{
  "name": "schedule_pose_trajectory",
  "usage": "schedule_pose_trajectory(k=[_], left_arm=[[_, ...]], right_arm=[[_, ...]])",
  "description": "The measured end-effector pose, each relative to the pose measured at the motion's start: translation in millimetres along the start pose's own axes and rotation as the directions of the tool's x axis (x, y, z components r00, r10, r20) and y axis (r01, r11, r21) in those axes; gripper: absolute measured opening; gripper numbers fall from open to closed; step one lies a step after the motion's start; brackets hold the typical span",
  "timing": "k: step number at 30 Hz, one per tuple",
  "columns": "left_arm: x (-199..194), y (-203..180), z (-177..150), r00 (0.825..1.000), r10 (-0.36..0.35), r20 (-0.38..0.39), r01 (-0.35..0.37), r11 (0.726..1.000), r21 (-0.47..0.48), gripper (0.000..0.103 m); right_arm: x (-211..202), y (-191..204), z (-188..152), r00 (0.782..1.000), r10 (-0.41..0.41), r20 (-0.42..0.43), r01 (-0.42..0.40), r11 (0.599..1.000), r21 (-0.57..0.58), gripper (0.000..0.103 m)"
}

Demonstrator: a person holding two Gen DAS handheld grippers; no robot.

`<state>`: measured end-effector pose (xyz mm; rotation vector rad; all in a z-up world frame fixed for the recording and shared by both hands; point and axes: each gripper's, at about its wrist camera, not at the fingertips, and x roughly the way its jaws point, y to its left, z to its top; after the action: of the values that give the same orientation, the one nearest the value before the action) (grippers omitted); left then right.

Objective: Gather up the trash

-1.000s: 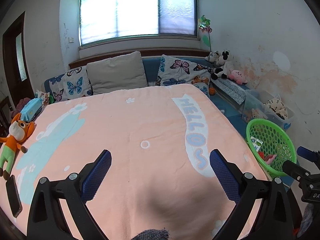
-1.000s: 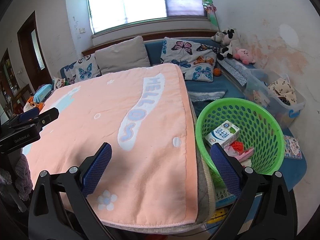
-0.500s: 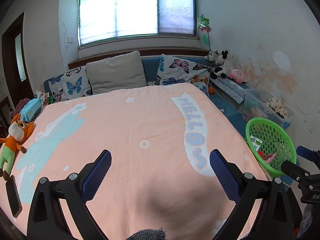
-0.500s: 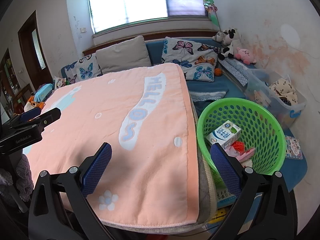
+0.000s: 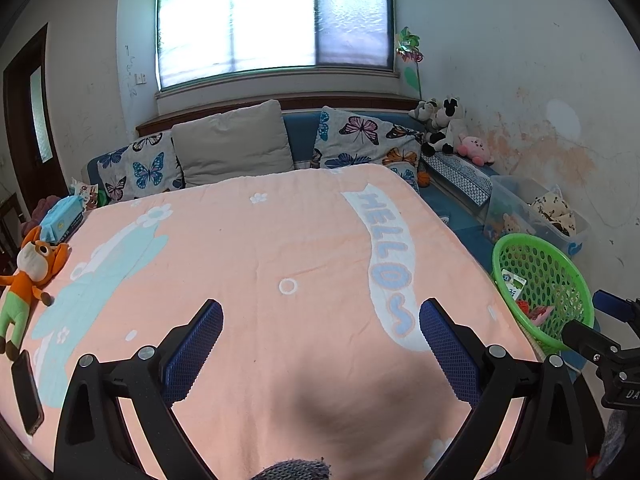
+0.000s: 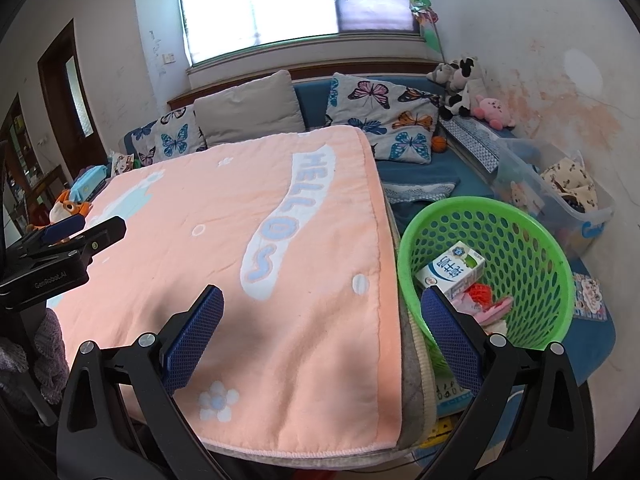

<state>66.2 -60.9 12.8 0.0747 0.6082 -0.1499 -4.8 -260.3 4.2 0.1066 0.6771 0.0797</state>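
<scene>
The green perforated basket (image 6: 532, 240) stands on the floor just beside the right edge of the bed and already holds trash: a white-and-blue milk carton (image 6: 450, 270) lying on its side, with red and pink scraps (image 6: 486, 300) heaped next to it. Judging by that, most of the collecting looks done.

The peach "HELLO" blanket (image 5: 248, 264) spread over the bed shows no loose wrappers or cartons anywhere on its open surface. What remains lies along its left edge and does not read as trash: an orange fox plush toy (image 5: 32, 268), a dark phone (image 5: 26, 392) near the corner, and a blue tissue pack (image 5: 62, 216) farther back. A small printed packet (image 5: 86, 192) sits by the butterfly pillows (image 5: 138, 168); whether it is rubbish cannot be told at this size.

The left hand-held gripper (image 5: 320, 344) hovers over the near middle of the blanket, jaws spread wide, gripping nothing. The right hand-held gripper (image 6: 322, 334) hangs over the bed's near right corner, equally wide open and empty, its right finger overlapping the basket's rim in the view.

If anything is left, it is likely a last check of the left side and the packet.
</scene>
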Motion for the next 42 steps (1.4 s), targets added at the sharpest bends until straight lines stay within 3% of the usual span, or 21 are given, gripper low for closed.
schedule_pose_trajectory(k=[42], left_arm=[[0.3,5.5,-2.3,1.0,0.023,0.009,-0.023,1.0,0.005,0.095]], right_arm=[[5.6,5.6,-3.2,1.0,0.022,-0.007,-0.022,1.0,-0.002,0.098]])
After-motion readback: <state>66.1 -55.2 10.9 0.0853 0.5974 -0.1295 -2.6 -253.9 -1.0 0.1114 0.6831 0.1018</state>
